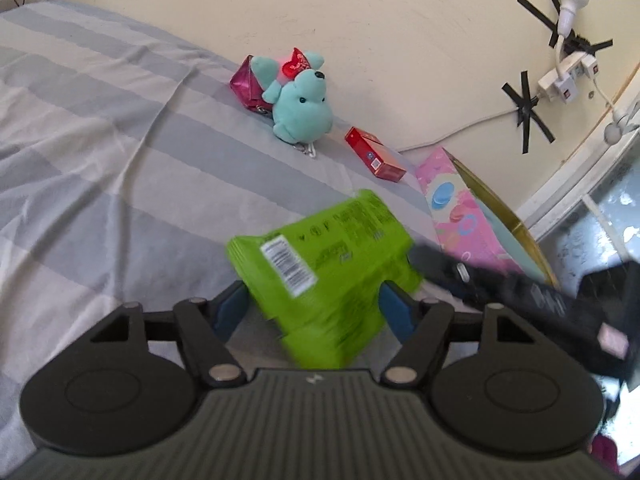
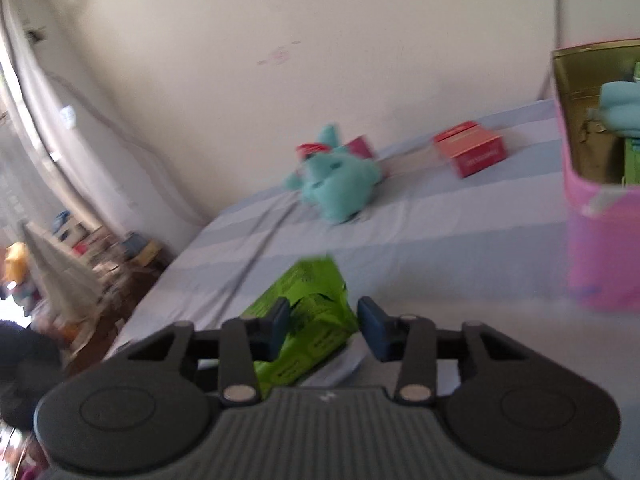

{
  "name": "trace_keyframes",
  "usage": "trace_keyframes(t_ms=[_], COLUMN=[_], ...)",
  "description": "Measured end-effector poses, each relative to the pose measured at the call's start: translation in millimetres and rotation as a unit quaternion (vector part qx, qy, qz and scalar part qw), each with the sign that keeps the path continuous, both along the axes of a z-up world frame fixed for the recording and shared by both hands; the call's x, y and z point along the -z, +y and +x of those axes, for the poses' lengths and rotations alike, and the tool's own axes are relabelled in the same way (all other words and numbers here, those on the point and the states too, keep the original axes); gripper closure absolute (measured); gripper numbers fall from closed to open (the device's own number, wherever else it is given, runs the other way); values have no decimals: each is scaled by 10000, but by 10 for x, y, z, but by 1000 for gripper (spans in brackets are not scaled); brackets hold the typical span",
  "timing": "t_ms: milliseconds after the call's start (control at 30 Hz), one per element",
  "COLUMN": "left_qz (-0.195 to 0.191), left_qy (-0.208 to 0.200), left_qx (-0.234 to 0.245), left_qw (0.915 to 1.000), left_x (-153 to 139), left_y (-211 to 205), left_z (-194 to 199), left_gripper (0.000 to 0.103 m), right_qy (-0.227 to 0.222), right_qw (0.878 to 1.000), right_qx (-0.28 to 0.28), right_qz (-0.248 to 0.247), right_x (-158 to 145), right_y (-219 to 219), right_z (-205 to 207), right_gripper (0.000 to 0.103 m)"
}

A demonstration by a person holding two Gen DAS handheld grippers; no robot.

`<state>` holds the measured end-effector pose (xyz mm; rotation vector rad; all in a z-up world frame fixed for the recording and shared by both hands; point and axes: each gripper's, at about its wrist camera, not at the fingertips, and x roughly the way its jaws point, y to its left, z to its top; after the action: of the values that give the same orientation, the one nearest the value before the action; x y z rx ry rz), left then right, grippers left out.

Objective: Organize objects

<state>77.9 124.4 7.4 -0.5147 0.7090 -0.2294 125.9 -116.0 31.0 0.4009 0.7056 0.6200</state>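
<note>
Holding the green packet (image 1: pixel 320 276) between both grippers.
We see left gripper (image 1: pixel 314 312) and right gripper (image 2: pixel 324 328) clamped on opposite ends; its long axis runs between them.

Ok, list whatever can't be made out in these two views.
Print on the green packet: motion-blurred in both views.
Whether the left gripper has its jaws pressing the packet: left wrist view, blur hides the contact.
What the pink box holds: right wrist view, cut off by the right edge.
Label on the red carton: too small in both views.
</note>
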Motion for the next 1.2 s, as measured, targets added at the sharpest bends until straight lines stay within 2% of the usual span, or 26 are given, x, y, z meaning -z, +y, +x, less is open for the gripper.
trace_keyframes(t_ms=[133,267,333,400,467,600,800,967,1133,1200], left_qz=[-180,67,143,196,214,34,-9,-50,-325,-449], left_qy=[-106,-214,-214,-206,-175,-264,-366,-211,-116,16], left_qx=[280,442,480,450,359,264,429,551,724,794], left_qw=[9994,9988,9985,9986,9990,9993,9984,9982,9968,9958], left_x=[-13,-35,-21,7,24,-25,-53,23,50,106], left_y=[130,164,186,200,235,339,355,335,349,321], left_z=[-147,-318,-383,-406,-400,-394,-405,-378,-443,-440], left_gripper=[28,27,27,24,20,20,20,20,20,22], right_qy=[-307,-216,-315,-488,-530,-519,-509,-562,-756,-735], right_qw=[9977,9957,9949,9942,9947,9964,9960,9939,9863,9812], right_qx=[-503,-872,-878,-758,-668,-491,-477,-587,-941,-1110], right_qz=[-333,-212,-382,-589,-569,-465,-550,-746,-1126,-1397], right_x=[-53,6,38,31,1,-18,17,39,34,76], right_y=[191,288,326,335,302,204,189,268,422,530], right_z=[-505,-778,-855,-886,-875,-837,-861,-831,-890,-884], right_gripper=[64,62,59,50,46,39,32,30,18,16])
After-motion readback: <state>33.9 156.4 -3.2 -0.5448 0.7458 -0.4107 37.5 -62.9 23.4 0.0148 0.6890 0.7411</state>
